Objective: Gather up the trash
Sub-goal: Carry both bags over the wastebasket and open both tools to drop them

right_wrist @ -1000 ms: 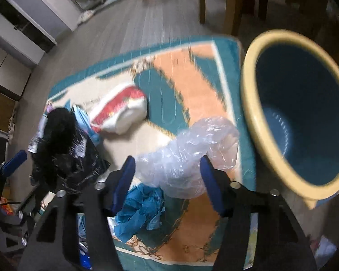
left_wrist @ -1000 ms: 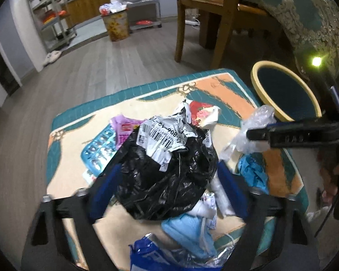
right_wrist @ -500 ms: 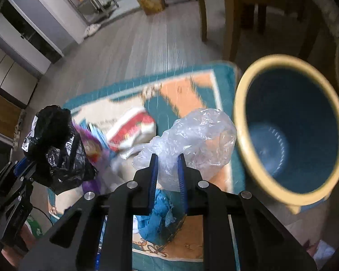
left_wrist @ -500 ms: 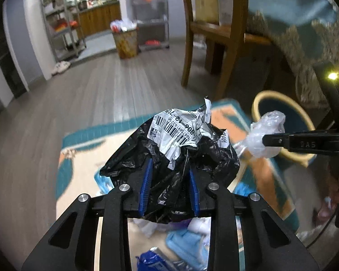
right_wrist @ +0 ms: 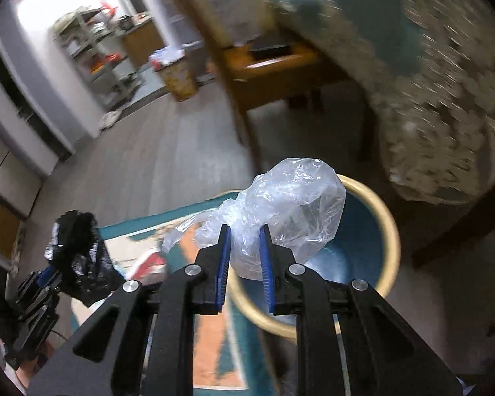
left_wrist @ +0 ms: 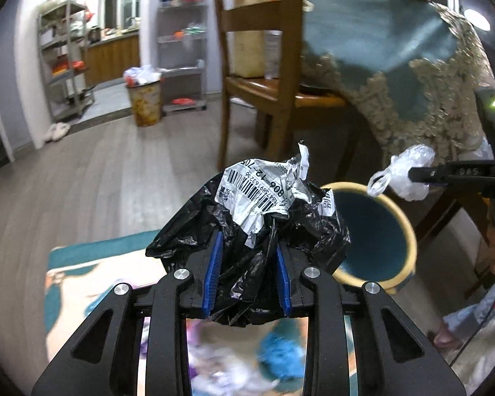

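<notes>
My left gripper (left_wrist: 247,247) is shut on a crumpled black plastic bag (left_wrist: 300,231) with a white barcode label (left_wrist: 257,194), held up above the rug. My right gripper (right_wrist: 244,241) is shut on a clear plastic bag (right_wrist: 297,204), lifted over the near rim of the yellow-rimmed teal bin (right_wrist: 386,231). In the left wrist view the right gripper (left_wrist: 412,175) reaches in from the right with the clear plastic bag (left_wrist: 409,165) just above the bin (left_wrist: 373,241). In the right wrist view the left gripper (right_wrist: 54,269) and its black bag (right_wrist: 79,250) show at lower left.
More trash, blue and white scraps (left_wrist: 280,353), lies blurred on the teal and orange rug (left_wrist: 82,280) below. A wooden chair (left_wrist: 257,66) and a table with a teal lace-edged cloth (left_wrist: 396,66) stand behind the bin. A second full bin (left_wrist: 145,99) and shelves (left_wrist: 66,59) are far back.
Both grippers closed on their bags, the left on the black one and the right on the clear one, then rose off the rug. The right one moved toward the bin.
</notes>
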{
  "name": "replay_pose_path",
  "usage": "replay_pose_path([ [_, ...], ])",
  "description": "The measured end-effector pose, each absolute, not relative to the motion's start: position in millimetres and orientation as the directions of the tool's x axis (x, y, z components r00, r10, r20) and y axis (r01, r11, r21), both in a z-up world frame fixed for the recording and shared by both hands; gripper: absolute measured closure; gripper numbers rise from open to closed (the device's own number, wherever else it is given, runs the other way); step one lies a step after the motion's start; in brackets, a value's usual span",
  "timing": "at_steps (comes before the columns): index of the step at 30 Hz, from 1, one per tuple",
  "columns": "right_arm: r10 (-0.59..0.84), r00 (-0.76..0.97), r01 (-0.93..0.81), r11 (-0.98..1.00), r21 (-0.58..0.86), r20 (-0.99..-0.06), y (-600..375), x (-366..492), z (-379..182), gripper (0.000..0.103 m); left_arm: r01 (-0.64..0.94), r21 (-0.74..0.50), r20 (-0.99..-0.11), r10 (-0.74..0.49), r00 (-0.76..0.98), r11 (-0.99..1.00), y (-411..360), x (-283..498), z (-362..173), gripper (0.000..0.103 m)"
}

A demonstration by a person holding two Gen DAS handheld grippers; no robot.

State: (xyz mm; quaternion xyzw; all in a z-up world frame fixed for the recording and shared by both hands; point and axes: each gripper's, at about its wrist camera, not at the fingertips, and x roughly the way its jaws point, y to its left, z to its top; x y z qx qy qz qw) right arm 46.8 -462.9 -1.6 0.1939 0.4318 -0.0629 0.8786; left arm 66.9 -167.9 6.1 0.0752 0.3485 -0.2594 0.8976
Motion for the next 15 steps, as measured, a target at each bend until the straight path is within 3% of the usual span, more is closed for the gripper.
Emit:
replay_pose_path([
  [11, 0.071, 0.523, 0.281, 0.926, 0.251, -0.85, -484.9, 50.1, -44.1, 0.086, 0.633, -0.041, -0.733, -0.454, 0.507, 0.773, -260.4, 62.0, -42.4, 0.072],
  [15, 0.022, 0.494, 0.245, 0.956, 0.163, -0.869, -477.4, 58.2, -50.8, 0.086, 0.651, -0.04, -0.756, -0.449, 0.476, 0.758, -277.8, 65.2, -59.7, 0.072],
])
